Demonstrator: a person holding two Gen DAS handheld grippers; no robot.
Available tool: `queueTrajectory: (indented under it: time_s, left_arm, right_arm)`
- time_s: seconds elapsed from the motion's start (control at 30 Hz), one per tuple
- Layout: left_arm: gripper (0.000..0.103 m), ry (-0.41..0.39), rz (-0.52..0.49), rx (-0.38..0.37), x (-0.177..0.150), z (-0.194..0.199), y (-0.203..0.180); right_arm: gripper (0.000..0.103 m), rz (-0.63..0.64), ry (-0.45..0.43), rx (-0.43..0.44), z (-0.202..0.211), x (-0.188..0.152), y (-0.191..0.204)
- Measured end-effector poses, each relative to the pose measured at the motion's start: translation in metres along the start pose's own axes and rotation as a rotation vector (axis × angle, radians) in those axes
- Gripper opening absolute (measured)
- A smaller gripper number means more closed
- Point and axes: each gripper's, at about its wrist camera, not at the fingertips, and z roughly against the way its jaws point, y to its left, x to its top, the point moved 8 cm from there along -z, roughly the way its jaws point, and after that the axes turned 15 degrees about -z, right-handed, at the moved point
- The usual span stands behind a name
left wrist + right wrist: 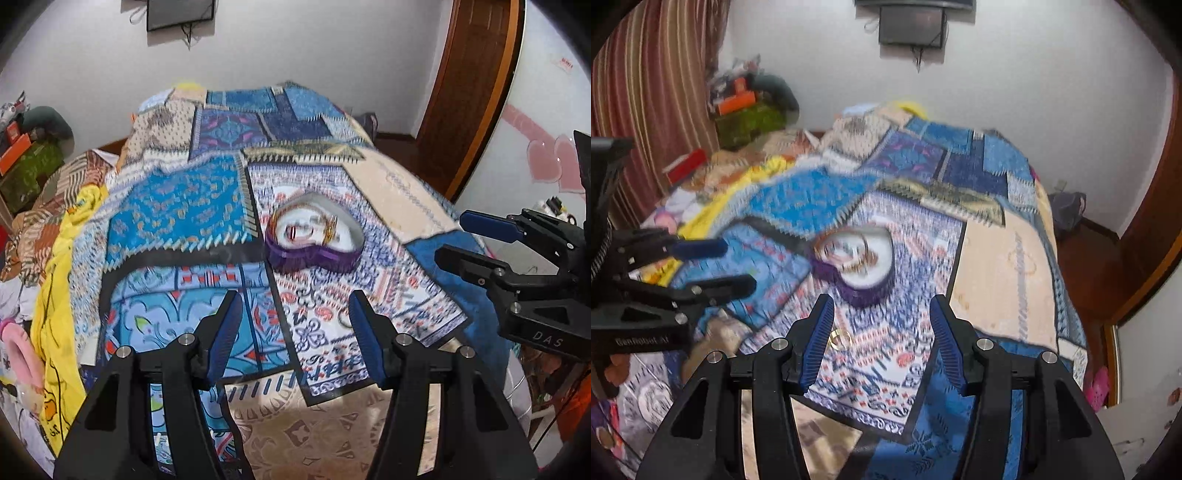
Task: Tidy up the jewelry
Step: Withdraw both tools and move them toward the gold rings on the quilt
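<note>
On the patchwork bedspread (177,206) stands a purple heart-shaped box (314,236) holding bangles (330,227); a gold ring (839,338) lies just before it. Left gripper (295,317) and right gripper (882,323) are both wide open, holding nothing.

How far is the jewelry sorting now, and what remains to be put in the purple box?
Done: the heart-shaped purple box on the patchwork bedspread already holds several gold bangles. In hand: nothing; the left tongs and right tongs are both open and empty, hovering above the bed. Left: one gold ring lies loose on the bedspread, beside the right tongs' left finger, outside the box.
</note>
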Motion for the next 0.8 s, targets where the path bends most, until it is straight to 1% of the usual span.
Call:
queueTrajectory:
  time_s: [0.17, 0.27, 0.43, 0.63, 0.7, 0.73, 0.77, 0.8]
  left_arm:
    - [0.059, 0.071, 0.034, -0.019, -0.022, -0.027, 0.007]
    - [0.059, 0.087, 0.064, -0.026, -0.032, -0.035, 0.012]
    - [0.059, 0.093, 0.104, -0.025, -0.043, -0.038, 0.023]
    - [0.059, 0.093, 0.090, 0.000, -0.053, -0.037, 0.024]
    - [0.059, 0.090, 0.080, 0.001, -0.056, -0.036, 0.022]
    - [0.059, 0.089, 0.075, 0.001, -0.057, -0.036, 0.021]
    - [0.059, 0.089, 0.068, -0.001, -0.058, -0.035, 0.019]
    - [0.059, 0.088, 0.063, -0.004, -0.058, -0.035, 0.018]
  right_arm:
    - [0.050, -0.005, 0.103, 0.005, -0.022, -0.024, -0.008]
    - [0.050, -0.015, 0.165, 0.035, -0.032, -0.040, -0.006]
    - [0.050, -0.020, 0.199, 0.082, -0.038, -0.053, 0.007]
    - [0.050, -0.005, 0.235, 0.115, -0.051, -0.058, 0.025]
    - [0.045, 0.000, 0.243, 0.122, -0.053, -0.059, 0.027]
    - [0.038, 0.007, 0.247, 0.126, -0.054, -0.059, 0.029]
    - [0.034, 0.011, 0.250, 0.126, -0.055, -0.059, 0.030]
    - [0.033, 0.019, 0.254, 0.126, -0.056, -0.059, 0.030]
